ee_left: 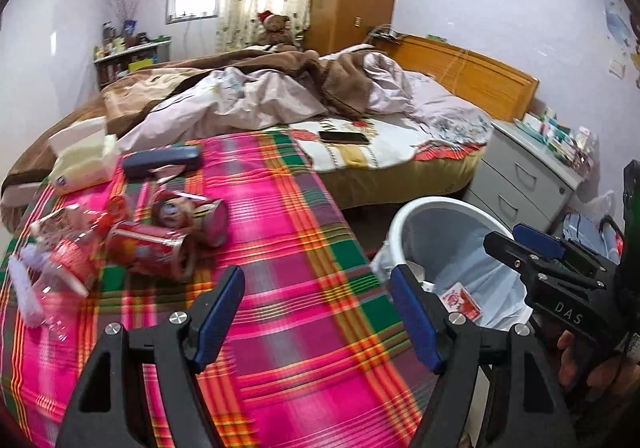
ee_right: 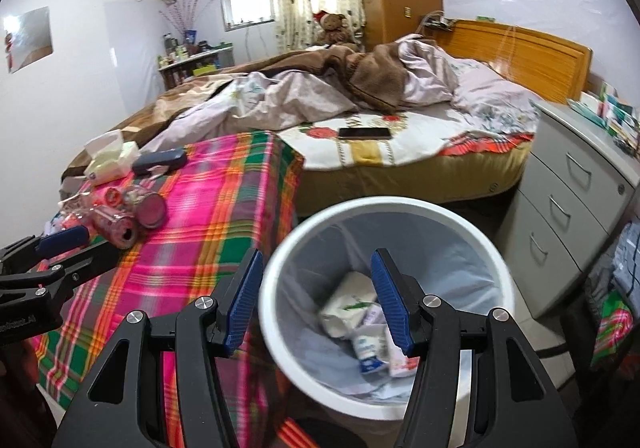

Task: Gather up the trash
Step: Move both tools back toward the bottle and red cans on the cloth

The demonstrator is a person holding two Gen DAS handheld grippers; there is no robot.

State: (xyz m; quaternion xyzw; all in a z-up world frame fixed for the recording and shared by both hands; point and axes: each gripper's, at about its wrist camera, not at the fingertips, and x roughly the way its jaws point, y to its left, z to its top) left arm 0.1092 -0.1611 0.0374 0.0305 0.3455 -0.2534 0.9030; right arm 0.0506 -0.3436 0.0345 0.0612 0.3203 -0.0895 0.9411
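My left gripper (ee_left: 320, 316) stands open over the pink plaid cloth (ee_left: 304, 248), with nothing between its blue pads. To its left lies a heap of trash: a red can (ee_left: 148, 248) on its side, a second can (ee_left: 192, 214) and a crumpled clear plastic bottle (ee_left: 52, 272). My right gripper (ee_right: 316, 300) is open and empty, above the white trash bin (ee_right: 280, 268). Several wrappers and packets (ee_right: 352, 308) lie inside the bin's liner. The bin (ee_left: 404, 224) and the right gripper (ee_left: 516, 244) also show at the right of the left wrist view.
A tissue pack (ee_left: 84, 164) and a dark blue case (ee_left: 160, 162) lie at the cloth's far end. A phone (ee_left: 344, 137) rests on the unmade bed (ee_left: 260, 100). A grey drawer unit (ee_right: 568, 200) stands right of the bin, with bags (ee_right: 612, 320) on the floor.
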